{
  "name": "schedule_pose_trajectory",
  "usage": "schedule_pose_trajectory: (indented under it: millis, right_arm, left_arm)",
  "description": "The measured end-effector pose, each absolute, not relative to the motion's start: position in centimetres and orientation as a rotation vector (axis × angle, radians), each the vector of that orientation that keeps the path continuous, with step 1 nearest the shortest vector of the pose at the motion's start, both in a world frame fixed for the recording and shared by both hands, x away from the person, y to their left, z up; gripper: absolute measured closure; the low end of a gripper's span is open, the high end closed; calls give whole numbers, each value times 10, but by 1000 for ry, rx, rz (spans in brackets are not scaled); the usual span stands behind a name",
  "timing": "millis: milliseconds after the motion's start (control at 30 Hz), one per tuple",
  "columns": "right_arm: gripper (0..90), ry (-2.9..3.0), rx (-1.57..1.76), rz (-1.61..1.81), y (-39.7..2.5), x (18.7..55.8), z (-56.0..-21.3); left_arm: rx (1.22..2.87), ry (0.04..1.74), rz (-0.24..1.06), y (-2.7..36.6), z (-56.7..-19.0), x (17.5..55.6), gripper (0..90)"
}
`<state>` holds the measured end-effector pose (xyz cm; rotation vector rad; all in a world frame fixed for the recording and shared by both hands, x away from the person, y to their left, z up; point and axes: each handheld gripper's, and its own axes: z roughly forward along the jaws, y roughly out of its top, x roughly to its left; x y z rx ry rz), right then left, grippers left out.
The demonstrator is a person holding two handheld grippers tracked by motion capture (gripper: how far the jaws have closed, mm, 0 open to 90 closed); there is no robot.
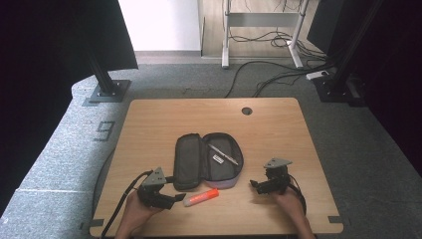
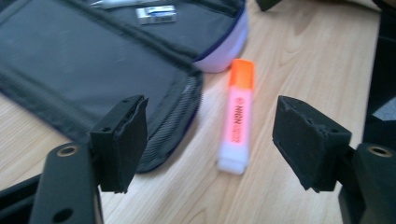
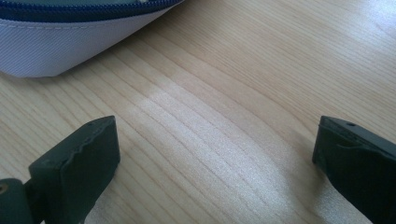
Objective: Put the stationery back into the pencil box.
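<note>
We are lining our left gripper (image 2: 210, 140) up on the highlighter (image 2: 238, 123), jaws spread wide and empty, so it lies between them beside the open case (image 1: 206, 160). Our right gripper (image 3: 215, 158) is waiting open over bare table (image 3: 233, 93). The high view is showing a pen (image 1: 223, 154) inside the case.

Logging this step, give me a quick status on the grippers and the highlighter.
Left hand-held gripper open, highlighter between its jaws, untouched. Right hand-held gripper open over bare table. Open pencil case close beside highlighter.
</note>
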<state>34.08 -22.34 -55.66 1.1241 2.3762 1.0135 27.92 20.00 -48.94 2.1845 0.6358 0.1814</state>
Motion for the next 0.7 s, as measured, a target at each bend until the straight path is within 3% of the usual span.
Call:
schedule_pose_trajectory:
  millis: [700]
  right_arm:
    - [3, 2376, 1123, 1013, -223, 341, -557]
  left_arm:
    - [2284, 522, 72, 166, -520, 281, 524]
